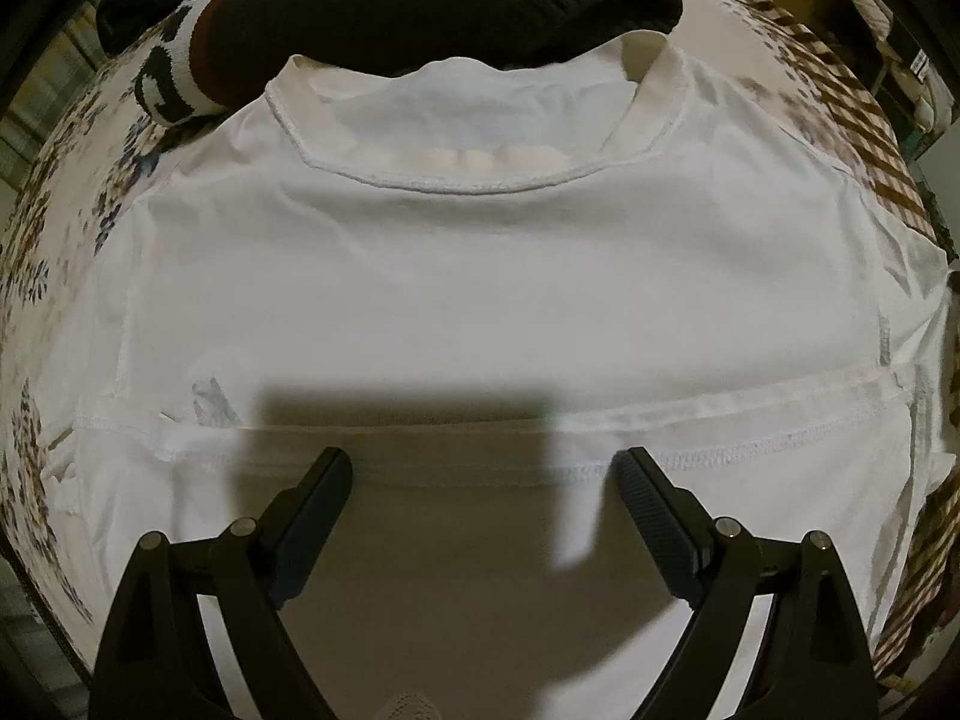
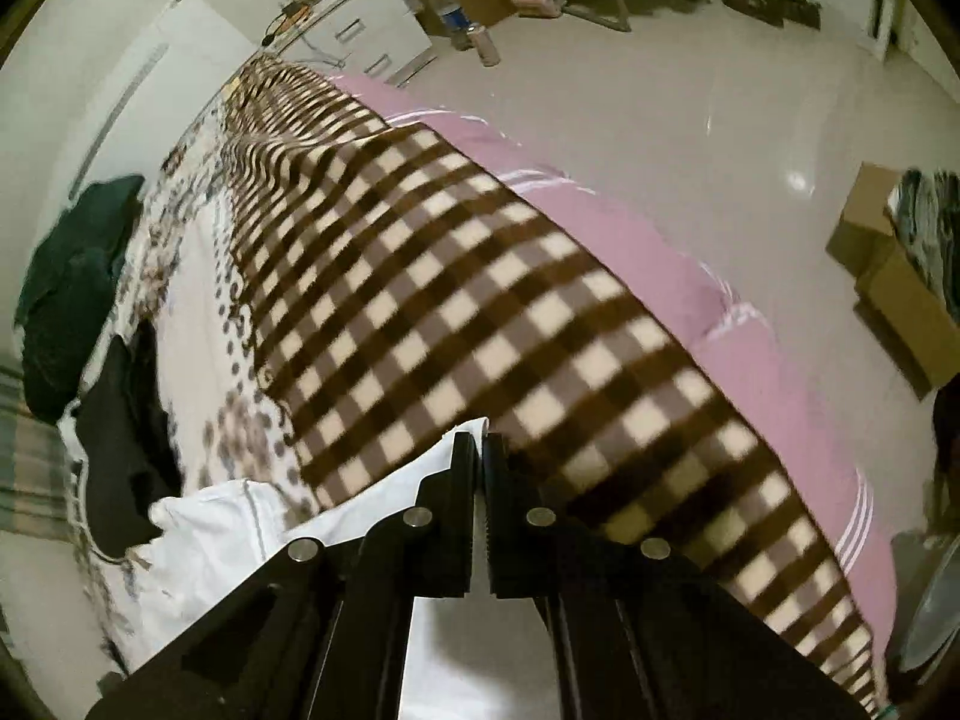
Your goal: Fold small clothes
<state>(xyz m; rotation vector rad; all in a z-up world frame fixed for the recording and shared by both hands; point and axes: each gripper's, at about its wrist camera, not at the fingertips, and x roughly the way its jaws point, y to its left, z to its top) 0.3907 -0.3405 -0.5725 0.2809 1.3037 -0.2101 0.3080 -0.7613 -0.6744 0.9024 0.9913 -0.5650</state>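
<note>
Left gripper (image 1: 483, 462): fingers spread wide, gripping nothing, poised over the folded hem.
Right gripper (image 2: 479, 441): fingers closed together, pinching a white fabric edge.
White T-shirt (image 1: 480, 276): flat on the bed, neckline beyond the left fingers.
Black garment (image 1: 420, 0): beyond the neckline.
Checked blanket (image 2: 480, 300): beyond the right fingers.

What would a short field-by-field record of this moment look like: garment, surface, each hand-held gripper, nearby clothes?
garment: white t-shirt lying flat, collar away from the left camera
surface: bed with floral sheet and brown checked blanket
left hand-held gripper: open, over the shirt's hem, nothing between the jaws
right hand-held gripper: shut, a white fabric edge at its tips; grip on it unclear
nearby clothes: black garment overlapping the collar
fold status: hem not yet lifted
</note>
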